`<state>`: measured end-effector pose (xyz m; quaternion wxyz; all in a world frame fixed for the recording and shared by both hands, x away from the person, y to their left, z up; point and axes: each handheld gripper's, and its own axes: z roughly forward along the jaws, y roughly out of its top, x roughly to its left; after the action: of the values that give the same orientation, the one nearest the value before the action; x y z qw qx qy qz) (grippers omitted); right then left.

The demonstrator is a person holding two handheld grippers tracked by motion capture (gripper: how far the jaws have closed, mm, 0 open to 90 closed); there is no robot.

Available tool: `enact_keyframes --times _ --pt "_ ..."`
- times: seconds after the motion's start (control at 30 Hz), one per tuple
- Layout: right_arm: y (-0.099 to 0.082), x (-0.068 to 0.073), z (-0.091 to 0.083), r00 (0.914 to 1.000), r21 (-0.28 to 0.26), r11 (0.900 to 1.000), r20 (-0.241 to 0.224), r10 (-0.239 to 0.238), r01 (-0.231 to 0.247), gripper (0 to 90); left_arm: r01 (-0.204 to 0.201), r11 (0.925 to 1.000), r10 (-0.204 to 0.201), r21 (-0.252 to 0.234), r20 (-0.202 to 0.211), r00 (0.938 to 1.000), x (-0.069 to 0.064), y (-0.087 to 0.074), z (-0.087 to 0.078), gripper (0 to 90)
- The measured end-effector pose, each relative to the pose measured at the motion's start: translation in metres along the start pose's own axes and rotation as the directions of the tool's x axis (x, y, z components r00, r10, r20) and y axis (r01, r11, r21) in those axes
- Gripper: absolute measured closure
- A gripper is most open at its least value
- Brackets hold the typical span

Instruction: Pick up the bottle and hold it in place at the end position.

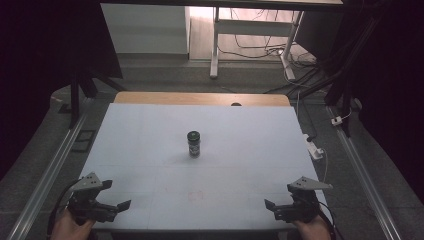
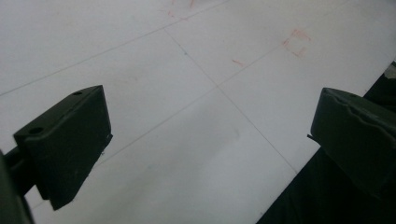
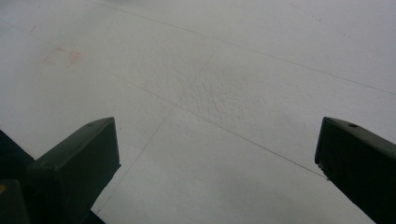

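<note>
Left gripper (image 1: 107, 207) at lower left of the high view, held in a hand (image 1: 67, 227), fingers spread wide, nothing between them. In the left gripper view its fingers (image 2: 70, 140) frame bare white tabletop (image 2: 196, 116) with thin seam lines and faint red marks (image 2: 295, 42) at upper right. Right gripper (image 1: 282, 207) at lower right, fingers also wide and empty, over the tabletop's near edge. Faint red smudge (image 1: 196, 195) at lower centre, between the grippers. Small dark jar (image 1: 194, 144) stands upright at frame centre, mid-tabletop, well apart from both grippers. Wooden edge (image 1: 200, 98) shows beyond the white sheet; cables (image 1: 260, 47) on the floor at top.
</note>
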<state>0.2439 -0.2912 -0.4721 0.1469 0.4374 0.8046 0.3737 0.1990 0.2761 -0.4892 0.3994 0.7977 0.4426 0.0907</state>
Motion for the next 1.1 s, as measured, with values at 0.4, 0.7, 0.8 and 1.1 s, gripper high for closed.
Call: enact_keyframes --times 0.4,0.7,0.8,1.1 --pt "0.000 -0.001 -0.001 0.9999 -0.004 0.9999 -0.008 0.011 -0.011 0.0 -0.038 0.9991 0.038 -0.019 -0.012 0.9992 0.000 0.017 0.016 0.0" --pt "0.000 0.000 0.000 1.0000 -0.002 1.0000 -0.008 0.002 -0.002 0.0 -0.050 0.9986 0.049 -0.019 -0.011 0.9987 0.002 0.034 0.030 0.0" --pt "0.000 0.000 0.000 1.0000 0.000 1.0000 -0.008 0.000 0.000 0.0 -0.056 0.9984 0.056 -0.010 -0.012 0.9984 0.003 0.041 0.036 0.0" --pt "0.000 0.000 0.000 1.0000 0.000 1.0000 -0.007 0.000 0.000 0.0 -0.093 0.9956 0.093 0.009 -0.015 0.9955 0.005 0.065 0.060 0.0"
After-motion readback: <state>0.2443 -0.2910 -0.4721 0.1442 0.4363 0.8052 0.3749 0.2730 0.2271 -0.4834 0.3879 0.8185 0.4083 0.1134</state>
